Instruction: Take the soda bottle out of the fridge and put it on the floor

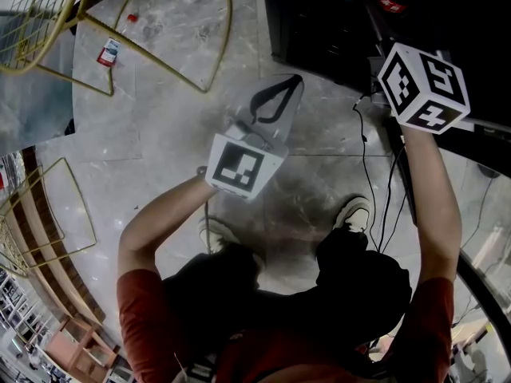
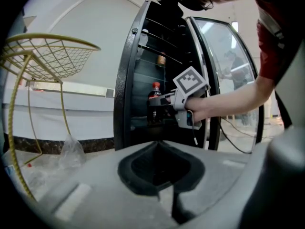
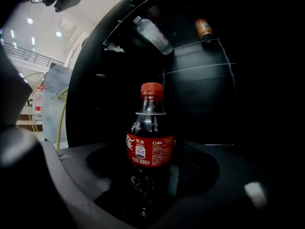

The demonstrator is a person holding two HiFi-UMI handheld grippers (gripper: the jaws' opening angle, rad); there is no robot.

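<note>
Currently the right gripper (image 3: pixel 152 175) is gripping the upright soda bottle (image 3: pixel 150 149) at the fridge's (image 2: pixel 126 80) front edge; the left gripper (image 2: pixel 159 144) is hanging outside, jaws closed, empty.

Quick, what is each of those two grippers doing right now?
Left gripper: closed, empty.
Right gripper: closed on the soda bottle inside the fridge.

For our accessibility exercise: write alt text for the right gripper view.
A red-capped soda bottle stands upright, held by the right gripper, inside a dark fridge. A clear bottle and a can sit on wire shelves above.
</note>
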